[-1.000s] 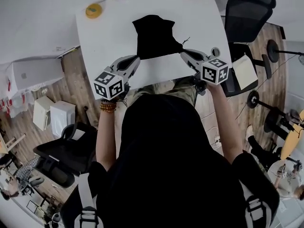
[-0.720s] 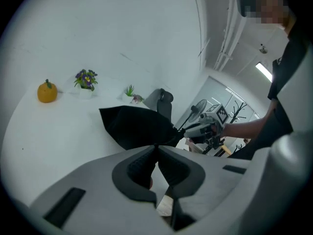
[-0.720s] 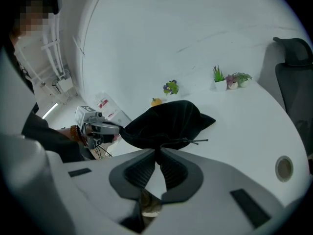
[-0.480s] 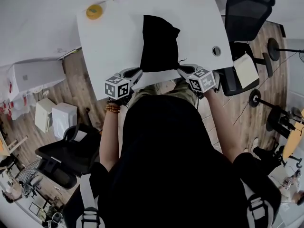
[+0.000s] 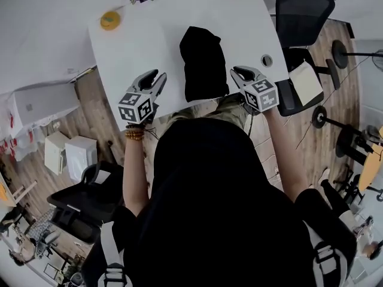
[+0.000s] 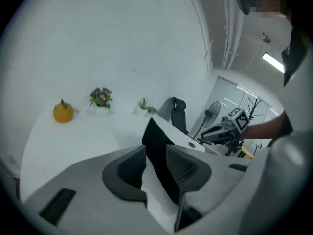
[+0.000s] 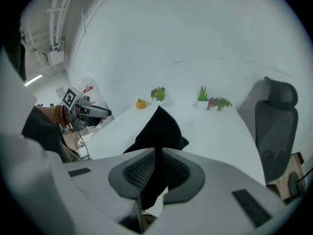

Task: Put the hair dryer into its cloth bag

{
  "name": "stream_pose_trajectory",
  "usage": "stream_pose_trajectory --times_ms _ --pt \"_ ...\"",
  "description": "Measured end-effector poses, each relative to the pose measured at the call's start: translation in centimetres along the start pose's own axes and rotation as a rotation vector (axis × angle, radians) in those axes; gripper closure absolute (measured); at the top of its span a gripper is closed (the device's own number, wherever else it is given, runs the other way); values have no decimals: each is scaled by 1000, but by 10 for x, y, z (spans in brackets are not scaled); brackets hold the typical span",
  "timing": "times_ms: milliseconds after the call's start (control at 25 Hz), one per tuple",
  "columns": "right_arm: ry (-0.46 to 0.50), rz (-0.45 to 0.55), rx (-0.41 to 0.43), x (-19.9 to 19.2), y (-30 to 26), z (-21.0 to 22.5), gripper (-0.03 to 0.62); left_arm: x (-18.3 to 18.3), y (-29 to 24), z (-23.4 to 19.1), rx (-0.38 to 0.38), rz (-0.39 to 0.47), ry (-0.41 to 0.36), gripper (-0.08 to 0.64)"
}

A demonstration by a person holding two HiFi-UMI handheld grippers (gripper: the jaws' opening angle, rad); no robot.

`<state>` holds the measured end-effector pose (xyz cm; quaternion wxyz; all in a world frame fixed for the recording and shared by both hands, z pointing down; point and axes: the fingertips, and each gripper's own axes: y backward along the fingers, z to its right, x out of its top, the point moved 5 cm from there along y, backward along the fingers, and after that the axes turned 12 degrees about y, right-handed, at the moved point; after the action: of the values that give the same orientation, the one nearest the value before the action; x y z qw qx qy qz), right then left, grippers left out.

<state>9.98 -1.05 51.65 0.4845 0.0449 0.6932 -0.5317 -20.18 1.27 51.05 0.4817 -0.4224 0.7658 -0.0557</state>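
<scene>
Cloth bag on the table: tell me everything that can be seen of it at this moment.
The cloth bag is plain black, soft fabric, plump rather than flat, lying lengthwise on the white table, its near end at the front edge. The right tool is shut on cloth at its near right side; the left tool, whose jaws have just been opening, stands apart from it. Its contents are hidden.

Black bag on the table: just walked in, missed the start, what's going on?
A person works a tool in each hand over a black cloth bag lying on the white table. The right tool is closed on the bag's edge. The left tool stands clear beside it, its jaws having just been opening, nothing between them. No hair dryer shows.
</scene>
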Motion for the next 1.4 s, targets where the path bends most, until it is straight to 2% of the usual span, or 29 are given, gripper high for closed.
stream_pose_trajectory --times_ms 240,440,600,680,800,960,1200,1400 --pt "113 221 -232 92 38 45 541 96 -14 40 83 283 -157 430" --pt "206 424 -433 167 75 52 541 159 -8 78 180 494 -288 453" --pt "310 568 -509 212 89 31 541 185 4 97 254 650 -329 505" --pt "384 640 -526 229 89 16 541 188 7 104 277 695 -347 518" --pt "409 680 -510 240 80 -7 546 183 6 109 286 699 -367 523" --pt "296 646 -445 232 60 -28 551 166 0 108 284 653 -359 525" --pt "240 621 -377 223 40 -41 560 143 -4 98 290 598 -341 525" --pt "223 611 -359 220 31 -43 562 140 -5 95 295 587 -338 525"
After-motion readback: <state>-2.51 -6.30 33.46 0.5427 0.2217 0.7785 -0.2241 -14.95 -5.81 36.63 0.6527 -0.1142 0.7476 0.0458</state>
